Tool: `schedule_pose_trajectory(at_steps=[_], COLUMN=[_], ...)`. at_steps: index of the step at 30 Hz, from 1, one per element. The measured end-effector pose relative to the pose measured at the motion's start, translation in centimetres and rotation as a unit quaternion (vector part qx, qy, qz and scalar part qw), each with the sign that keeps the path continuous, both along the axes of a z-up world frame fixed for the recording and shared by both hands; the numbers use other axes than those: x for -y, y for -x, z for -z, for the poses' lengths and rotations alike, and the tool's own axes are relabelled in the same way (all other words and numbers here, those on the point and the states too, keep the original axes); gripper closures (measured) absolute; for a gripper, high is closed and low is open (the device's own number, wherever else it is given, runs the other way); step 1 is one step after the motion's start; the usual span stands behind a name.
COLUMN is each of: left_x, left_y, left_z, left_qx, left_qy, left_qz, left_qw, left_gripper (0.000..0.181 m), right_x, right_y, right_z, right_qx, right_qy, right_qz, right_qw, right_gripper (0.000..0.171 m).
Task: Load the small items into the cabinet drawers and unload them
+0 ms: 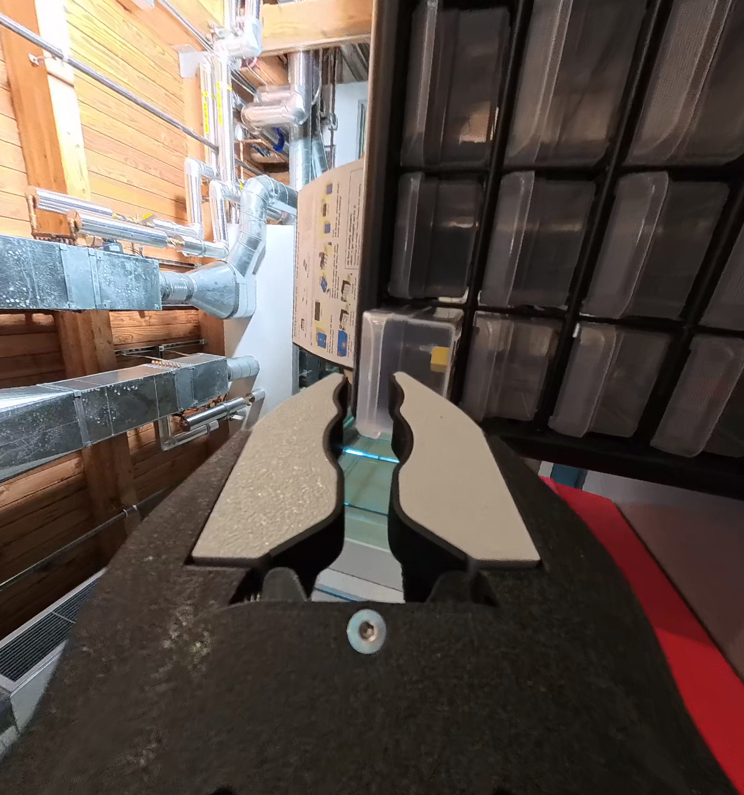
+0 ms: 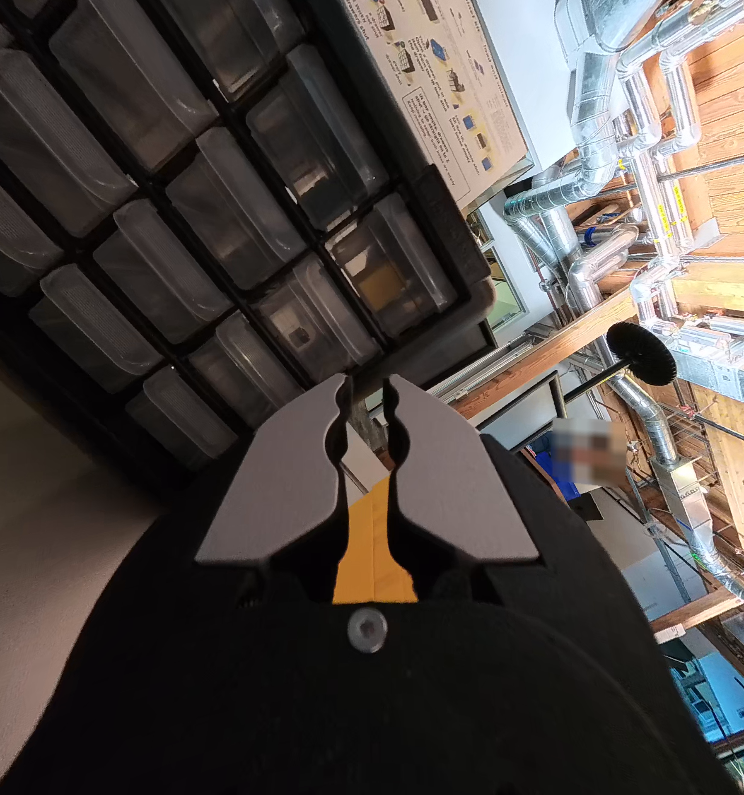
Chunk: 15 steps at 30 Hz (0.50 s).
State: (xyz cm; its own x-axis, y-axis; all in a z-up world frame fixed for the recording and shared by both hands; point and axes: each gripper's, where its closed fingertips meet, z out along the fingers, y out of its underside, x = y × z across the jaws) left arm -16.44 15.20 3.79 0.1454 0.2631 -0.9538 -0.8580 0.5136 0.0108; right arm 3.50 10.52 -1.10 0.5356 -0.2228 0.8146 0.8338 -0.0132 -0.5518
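Grey-padded and black-bodied, the left hand-held gripper [image 1: 367, 378] is seen with a narrow gap between its fingers, and nothing is held in it. Its tips are set just in front of a clear plastic drawer [image 1: 398, 361] that is drawn partway out of the black plastic cabinet of small translucent drawers [image 1: 534, 241]. A small yellow block [image 1: 439, 359] is seen inside that drawer, at the cabinet's edge column. Whether the front lip of the drawer is touched by the tips cannot be told. The neighbouring drawers are shut flush in their frame.

The right hand-held gripper [image 2: 368, 383] is likewise slightly parted and empty, and is held off beyond the cabinet's corner. In the right wrist view a yellowish item is glimpsed through the front of a drawer at the cabinet's edge [image 2: 387, 275], and a smaller dark piece in the drawer beside it. A printed instruction sheet [image 1: 325, 262] is propped behind the cabinet, with metal ducts [image 1: 82, 275] and wooden walls beyond.

The step in hand is judged to be work on the partly drawn drawer, either pulling it out further or pushing it home. It is best done with the fingers centred on the front lip, the motion kept straight along the drawer's slide so that it is not jammed, and the cabinet steadied if it shifts.
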Motion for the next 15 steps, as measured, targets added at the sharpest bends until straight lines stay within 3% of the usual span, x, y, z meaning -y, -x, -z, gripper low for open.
schedule_pose_trajectory(at_steps=[2,15], left_x=[0.0,2.3], left_y=[0.1,0.2], left_z=[0.0,0.1], left_qx=[0.002,-0.004], left_qy=[-0.001,-0.004], left_qz=[0.004,0.025], left_qw=[1.000,1.000], left_gripper=[0.175,0.175], right_x=[-0.1,-0.2], right_y=[0.0,0.1], right_z=[0.1,0.6], right_qx=[-0.001,-0.002], right_qy=[0.004,0.015], right_qz=[0.000,-0.001], right_qw=[1.000,1.000], right_gripper=[0.157,0.157])
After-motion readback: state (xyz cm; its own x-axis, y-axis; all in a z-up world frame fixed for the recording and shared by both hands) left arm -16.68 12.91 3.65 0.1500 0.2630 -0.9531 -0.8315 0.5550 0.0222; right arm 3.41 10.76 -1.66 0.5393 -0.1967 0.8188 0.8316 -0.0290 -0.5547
